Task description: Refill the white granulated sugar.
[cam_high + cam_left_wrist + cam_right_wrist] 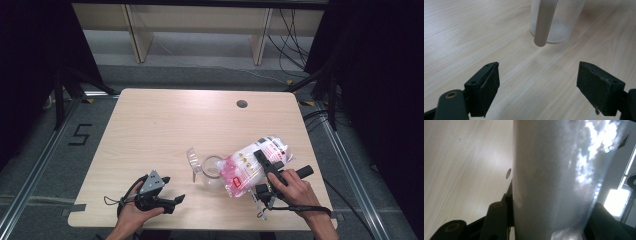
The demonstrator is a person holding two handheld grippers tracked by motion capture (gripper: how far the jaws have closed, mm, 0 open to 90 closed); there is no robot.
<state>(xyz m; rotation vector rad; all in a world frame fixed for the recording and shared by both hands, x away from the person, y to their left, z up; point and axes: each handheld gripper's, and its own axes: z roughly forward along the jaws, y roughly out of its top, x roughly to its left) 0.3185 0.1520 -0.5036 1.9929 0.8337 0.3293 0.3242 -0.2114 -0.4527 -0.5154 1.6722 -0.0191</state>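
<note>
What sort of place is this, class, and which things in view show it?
Probably a lab recording booth: a bare wooden table on a metal frame, black curtains at both sides, loose cables behind.

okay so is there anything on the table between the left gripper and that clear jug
Nothing visible does. In the left gripper view, bare table runs from the open left gripper to the clear jug, whose handle points toward it. The right gripper holds the white bag tipped at the jug from the other side.
</note>
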